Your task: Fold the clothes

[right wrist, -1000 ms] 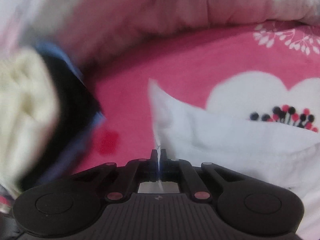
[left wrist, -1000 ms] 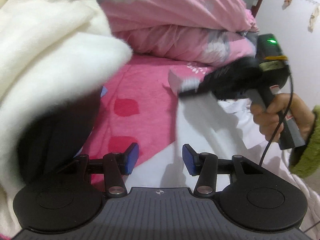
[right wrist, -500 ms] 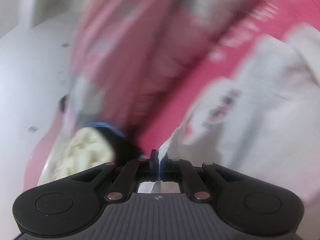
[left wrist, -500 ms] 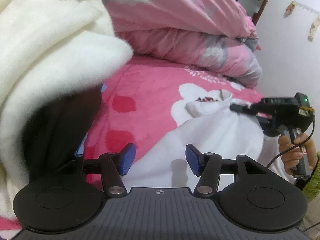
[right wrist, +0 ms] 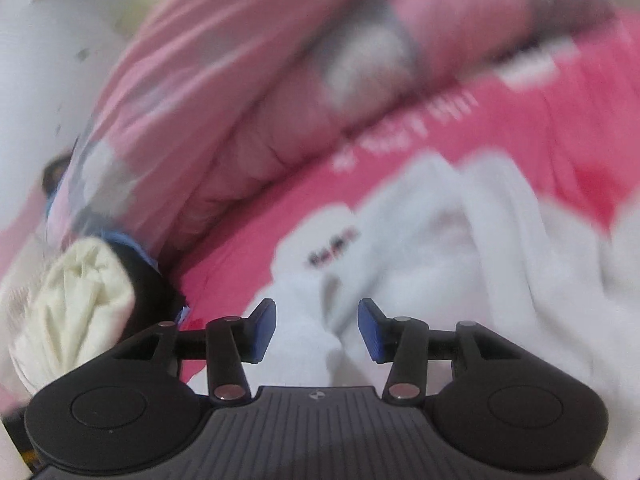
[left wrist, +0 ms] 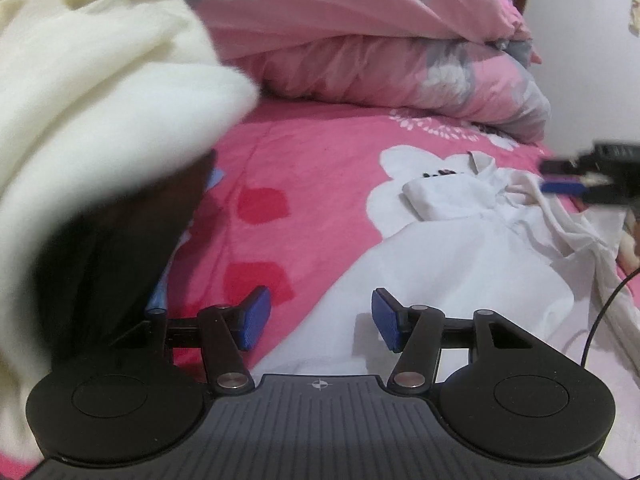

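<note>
Right gripper [right wrist: 317, 330] jaws, just sprung apart, are held clear over the rumpled white garment [right wrist: 460, 264], nothing clamped; left gripper [left wrist: 321, 319] is likewise held apart and empty above the garment's near edge, spread on the pink bedsheet [left wrist: 304, 184]

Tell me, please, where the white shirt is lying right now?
In the left wrist view the white shirt lies spread on the pink bedsheet, right of centre, ahead of the open left gripper.

Garment spread on bed, quilt heaped behind.
The shirt [left wrist: 460, 248] is laid on the bedsheet [left wrist: 312, 184]; folded clothes [left wrist: 80, 120] are stacked left, the quilt [left wrist: 380, 40] behind.
</note>
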`<state>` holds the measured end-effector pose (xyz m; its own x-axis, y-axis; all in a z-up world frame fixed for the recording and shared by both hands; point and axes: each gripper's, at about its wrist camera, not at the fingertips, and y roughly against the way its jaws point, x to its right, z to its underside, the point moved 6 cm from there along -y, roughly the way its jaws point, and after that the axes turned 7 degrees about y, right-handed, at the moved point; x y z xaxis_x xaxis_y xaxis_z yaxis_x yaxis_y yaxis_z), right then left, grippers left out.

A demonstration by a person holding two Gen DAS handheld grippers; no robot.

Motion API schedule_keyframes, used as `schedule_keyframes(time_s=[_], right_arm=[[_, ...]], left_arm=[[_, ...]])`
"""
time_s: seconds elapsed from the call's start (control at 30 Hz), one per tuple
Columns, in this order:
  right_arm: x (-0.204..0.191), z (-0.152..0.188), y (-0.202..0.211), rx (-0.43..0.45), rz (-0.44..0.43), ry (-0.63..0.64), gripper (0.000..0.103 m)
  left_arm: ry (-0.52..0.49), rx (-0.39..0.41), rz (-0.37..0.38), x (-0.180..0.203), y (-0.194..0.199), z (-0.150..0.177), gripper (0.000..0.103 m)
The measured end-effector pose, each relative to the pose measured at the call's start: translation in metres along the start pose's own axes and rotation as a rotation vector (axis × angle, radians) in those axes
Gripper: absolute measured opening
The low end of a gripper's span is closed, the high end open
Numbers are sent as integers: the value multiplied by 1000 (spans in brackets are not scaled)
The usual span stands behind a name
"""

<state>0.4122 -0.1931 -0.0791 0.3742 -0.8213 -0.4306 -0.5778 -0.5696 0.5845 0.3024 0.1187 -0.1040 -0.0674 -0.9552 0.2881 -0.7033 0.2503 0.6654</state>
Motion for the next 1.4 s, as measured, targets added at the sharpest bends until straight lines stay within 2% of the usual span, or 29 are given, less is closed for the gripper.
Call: schedule_keyframes(time_s=[0.07, 0.17, 0.27, 0.33, 0.43, 0.5, 0.53, 0.57, 0.6, 0.63, 0.67, 0.83, 0.93, 1.1, 1.23, 1.33, 1.4], right_arm=[[-27, -10, -19, -33, -3, 145, 50], [-62, -16, -64, -131, -7, 370, 66], [-86, -14, -113, -260, 33, 586, 66], [-93, -10, -137, -356, 51, 672, 66], [-92, 0, -162, -477, 77, 723, 65], [-87, 8, -171, -519, 98, 730, 53], [-84, 10, -172, -518, 111, 722, 51], [-81, 11, -172, -510, 118, 714, 45], [-80, 10, -170, -487, 120, 705, 22], [-80, 7, -167, -456, 125, 692, 7], [-80, 3, -165, -423, 134, 676, 4], [-92, -19, -159, -228, 143, 676, 3], [-101, -32, -161, -129, 132, 687, 3], [-103, -41, -191, -88, 110, 686, 3], [-93, -34, -217, -80, 106, 667, 5], [-83, -30, -232, -64, 99, 628, 18], [-72, -40, -227, -48, 101, 535, 44]], left_arm=[[-25, -37, 12, 1, -12, -4, 57], [-81, -74, 12, 4, -27, -5, 57], [-142, -98, 5, 7, -39, -4, 55], [-183, -87, -13, 10, -39, -1, 47], [-214, -60, -13, 14, -37, 6, 38], [-221, -44, -8, 17, -36, 9, 25], [-217, -35, -9, 18, -37, 11, 22], [-208, -22, -20, 19, -37, 11, 14], [-199, -8, -32, 20, -38, 11, 5], [-192, 8, -52, 21, -38, 11, 2], [-182, 32, -80, 21, -35, 9, 0], [-118, 154, -214, 8, -17, -6, 0], [-91, 173, -246, -3, -16, -10, 0], [-134, 183, -298, -2, -22, -5, 0], [-127, 143, -303, -7, -33, -1, 0], [-116, 135, -297, -10, -34, -1, 1], [-121, 135, -299, -10, -35, 0, 2]])
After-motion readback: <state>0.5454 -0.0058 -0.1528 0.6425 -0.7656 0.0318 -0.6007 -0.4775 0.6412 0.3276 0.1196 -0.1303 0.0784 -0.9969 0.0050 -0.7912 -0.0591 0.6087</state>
